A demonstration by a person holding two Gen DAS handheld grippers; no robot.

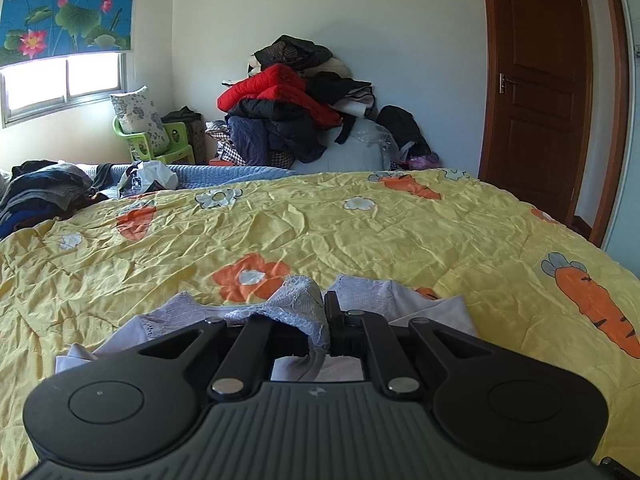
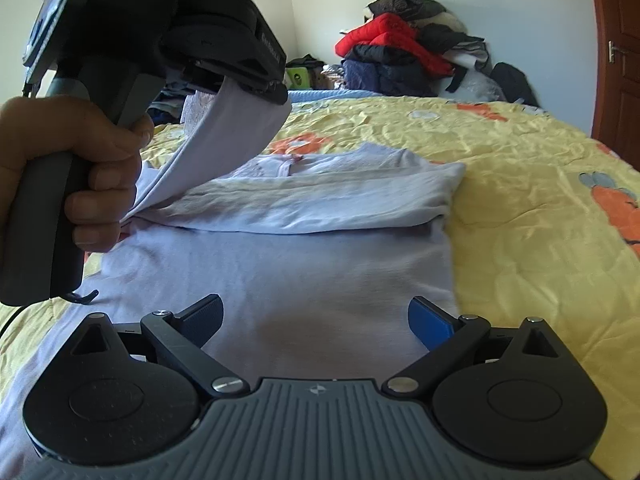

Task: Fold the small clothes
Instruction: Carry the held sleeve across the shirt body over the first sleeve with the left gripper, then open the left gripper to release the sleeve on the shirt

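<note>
A pale lilac top point(image 2: 304, 268) with a lace collar lies flat on the yellow quilt point(image 2: 528, 208), its right side folded inward. My left gripper point(image 2: 266, 89), held by a hand point(image 2: 80, 168), hangs above the top's left side, shut on a lifted edge of the fabric. The left wrist view shows that same lace-trimmed edge point(image 1: 296, 308) draped between the closed fingers of the left gripper point(image 1: 330, 312). My right gripper point(image 2: 316, 318) hovers over the lower part of the top, open, with only flat cloth beneath its blue pads.
A tall heap of jackets point(image 1: 288, 104) stands against the far wall beyond the bed. Dark clothes point(image 1: 44, 192) lie at the bed's left edge beside a plastic bag point(image 1: 150, 178). A brown door point(image 1: 540, 80) is on the right.
</note>
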